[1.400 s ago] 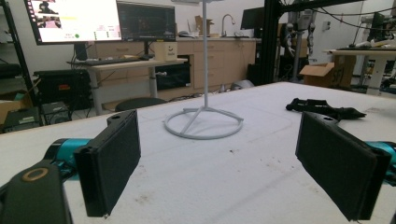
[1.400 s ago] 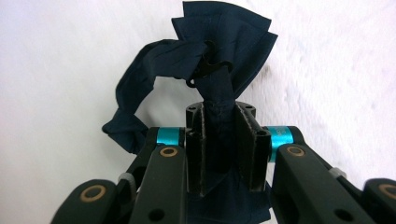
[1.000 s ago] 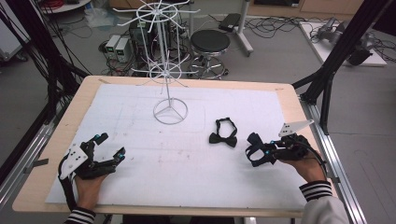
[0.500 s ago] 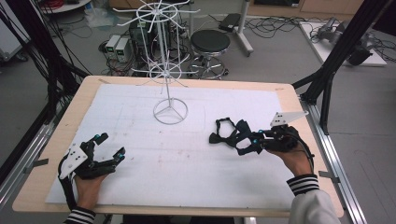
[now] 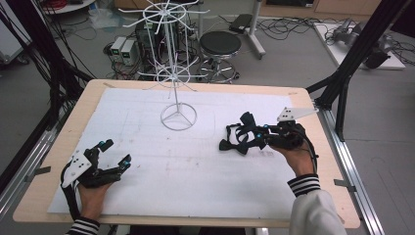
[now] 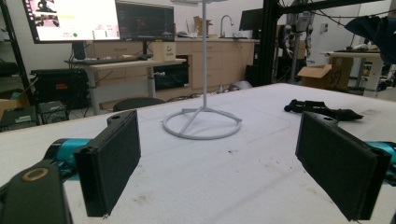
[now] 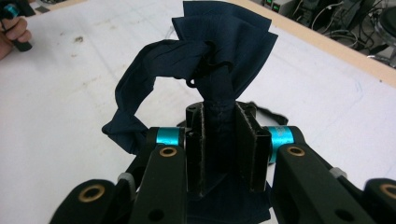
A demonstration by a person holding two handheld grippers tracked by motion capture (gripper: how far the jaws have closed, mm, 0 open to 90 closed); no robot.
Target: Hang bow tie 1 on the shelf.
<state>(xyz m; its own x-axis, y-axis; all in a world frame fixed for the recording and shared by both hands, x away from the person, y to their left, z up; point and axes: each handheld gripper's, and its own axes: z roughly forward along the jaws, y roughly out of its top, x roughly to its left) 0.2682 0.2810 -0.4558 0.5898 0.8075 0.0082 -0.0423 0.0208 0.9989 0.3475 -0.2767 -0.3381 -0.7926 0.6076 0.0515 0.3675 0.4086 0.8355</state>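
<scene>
The bow tie (image 7: 219, 51) is dark navy cloth, soft and pleated, w/ one wing fanned out above the knot and a thin twisted strap looping off to one side. The right gripper (image 7: 219, 149) has its fingers closed tight on the middle of the tie, pads pressing the fabric from both sides. In the high view the tie (image 5: 235, 139) sits at the right part of the worktop (image 5: 293, 220), just beside the gripper tips. The worktop is light wood w/ a white, slightly rough sheet (image 5: 147, 186) on it. A white wire stand (image 5: 177, 116) w/ round ring base is near the middle. The left gripper (image 5: 115, 154) rests w/ fingers wide apart, holding nothing.
</scene>
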